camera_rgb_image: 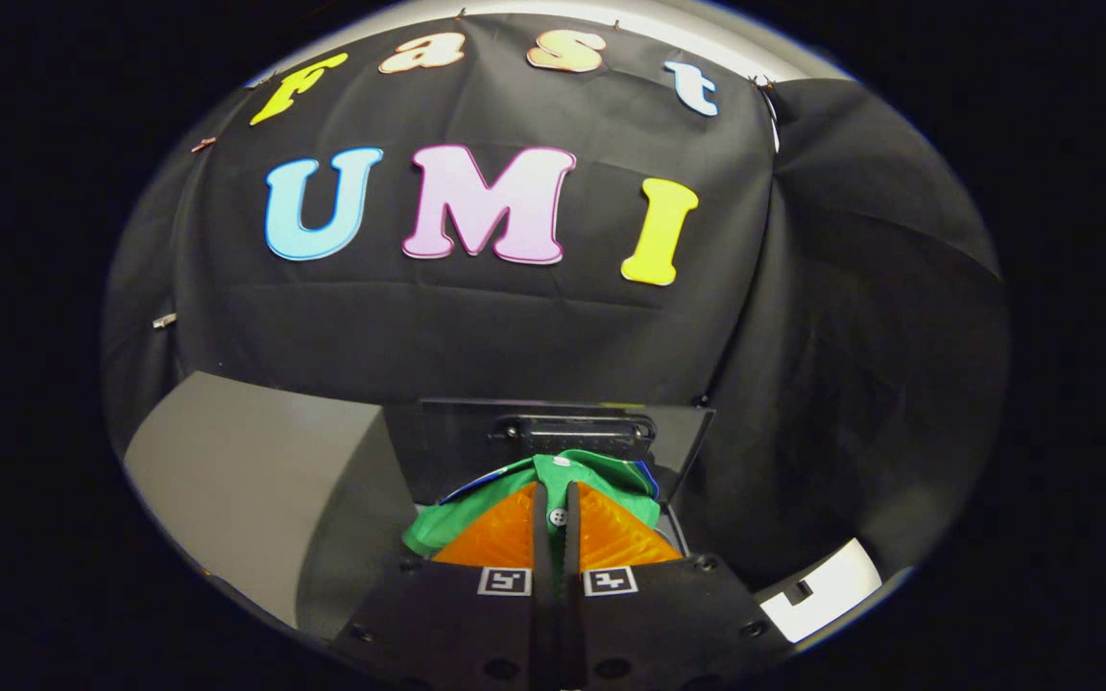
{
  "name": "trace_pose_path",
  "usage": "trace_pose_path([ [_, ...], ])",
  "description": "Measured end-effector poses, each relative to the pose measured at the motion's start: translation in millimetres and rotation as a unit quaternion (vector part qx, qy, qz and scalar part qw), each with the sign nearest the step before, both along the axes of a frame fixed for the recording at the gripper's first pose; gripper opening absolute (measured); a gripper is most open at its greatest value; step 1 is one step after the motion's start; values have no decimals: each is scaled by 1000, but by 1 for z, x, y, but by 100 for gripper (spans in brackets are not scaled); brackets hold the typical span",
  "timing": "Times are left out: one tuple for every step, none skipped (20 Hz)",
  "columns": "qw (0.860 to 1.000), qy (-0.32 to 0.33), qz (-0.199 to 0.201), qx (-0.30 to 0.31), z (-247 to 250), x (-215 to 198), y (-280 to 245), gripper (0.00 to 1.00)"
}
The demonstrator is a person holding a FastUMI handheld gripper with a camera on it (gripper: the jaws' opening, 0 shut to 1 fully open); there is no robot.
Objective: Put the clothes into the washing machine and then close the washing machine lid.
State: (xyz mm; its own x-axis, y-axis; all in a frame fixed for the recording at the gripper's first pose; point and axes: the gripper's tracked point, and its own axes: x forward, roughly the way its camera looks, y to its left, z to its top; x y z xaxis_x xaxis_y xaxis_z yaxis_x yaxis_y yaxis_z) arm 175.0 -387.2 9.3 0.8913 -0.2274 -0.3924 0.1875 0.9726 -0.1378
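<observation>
Green cloth, one garment, with a strip of blue trim at its far edge and a small pale button showing in the slit between the fingers. Location: pinched in the gripper, bunched over and around the fingertips, one fold spilling off to the left side of the fingers.

Gripper, one, hand-held. Condition: fingers drawn almost together, only a narrow slit between them, both pressing on the cloth. Two square printed markers sit on its body just behind the fingers.

Washing machine lid, dark and glossy, standing raised directly beyond the fingers. A black handle or hinge fitting sits at its middle, just above the top of the garment.

Pale grey panel, to the left of the lid; likely the machine's top or side, though I cannot tell which.

White sheet with a black mark, lying off to the right of the gripper, near its body.

Bearing on the task: the garment is carried, not loose, and hangs at the fingertips in front of the raised lid. The machine's opening should lie below and ahead of the fingers, on the near side of the lid, but the garment and the gripper cover it, so its exact place cannot be made out. Judged stage: clothes in transit, not yet dropped in; lid not yet closed. The garment has no clear long axis, being crumpled.
</observation>
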Motion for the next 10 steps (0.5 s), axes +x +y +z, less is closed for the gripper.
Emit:
trace_pose_path([
  [1000,4,-7,0,-12,5,-7,5],
  [1000,9,-14,4,-25,9,-15,5],
  [1000,12,-19,7,-39,14,-21,5],
  [999,20,-26,9,-55,19,-27,5],
  [999,30,-27,10,-72,25,-32,5],
  [999,38,-31,10,-87,28,-37,5],
  [998,46,-32,11,-101,31,-40,5],
  [998,55,-35,11,-115,35,-44,6],
  [997,66,-36,14,-130,38,-45,6],
  [996,74,-36,14,-145,41,-46,5],
])
